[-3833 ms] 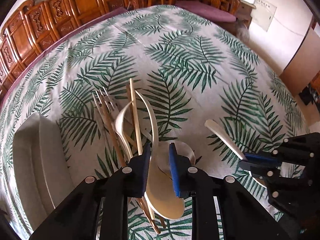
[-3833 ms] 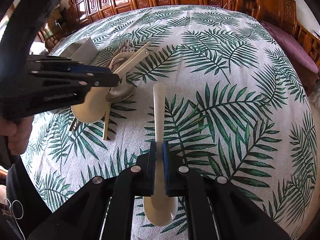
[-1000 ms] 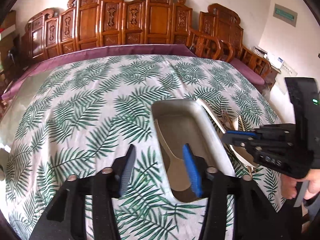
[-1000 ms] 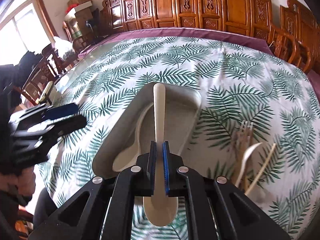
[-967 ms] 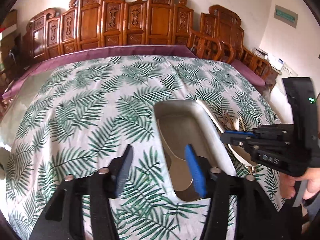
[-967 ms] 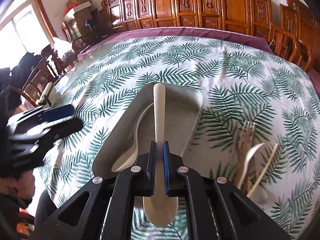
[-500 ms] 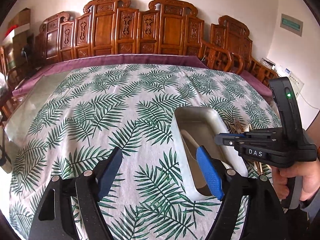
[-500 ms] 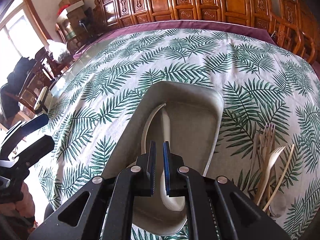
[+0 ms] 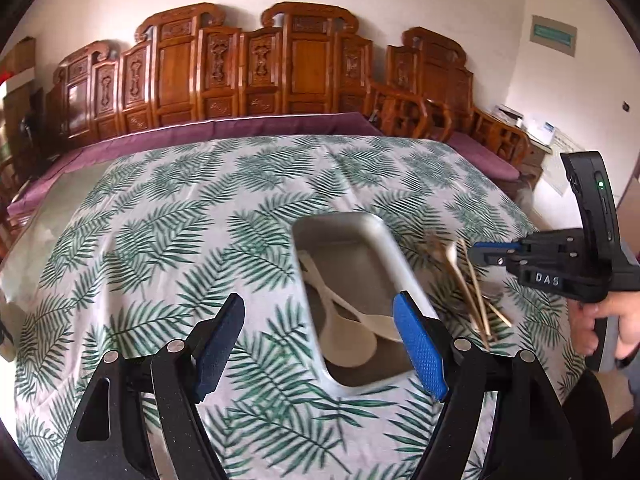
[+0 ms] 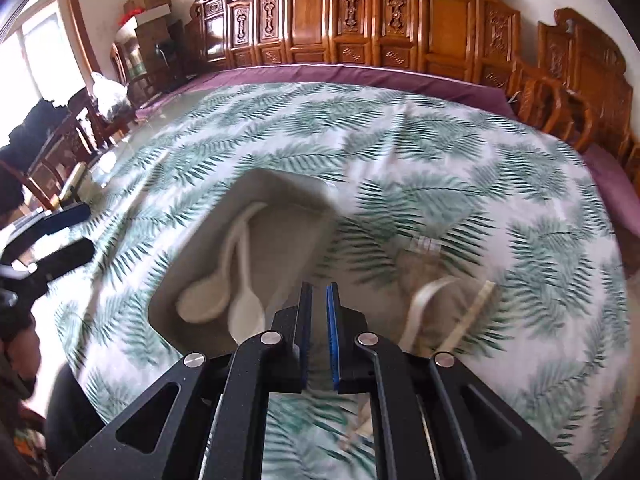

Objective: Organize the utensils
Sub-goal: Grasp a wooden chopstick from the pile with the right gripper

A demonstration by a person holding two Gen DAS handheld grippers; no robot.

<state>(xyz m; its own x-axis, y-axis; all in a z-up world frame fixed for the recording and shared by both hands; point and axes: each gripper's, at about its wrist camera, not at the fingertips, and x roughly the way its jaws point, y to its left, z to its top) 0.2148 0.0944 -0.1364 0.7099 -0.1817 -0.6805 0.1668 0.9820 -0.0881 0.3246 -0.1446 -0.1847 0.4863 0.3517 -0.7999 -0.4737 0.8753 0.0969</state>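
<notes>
Leaf-print counter (image 10: 460,152): my right hand-held gripper (image 10: 319,332), narrowly parted and opening empty, sits nearest the loose utensils (image 10: 436,304) lying lengthwise just right.

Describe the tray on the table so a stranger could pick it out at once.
Start at the table under the palm-leaf tablecloth, in front of the carved wooden chairs. Near its middle lies a grey rectangular tray with rounded corners. Unlike the loose pile of wooden utensils beside it, it holds two pale spoons.
</notes>
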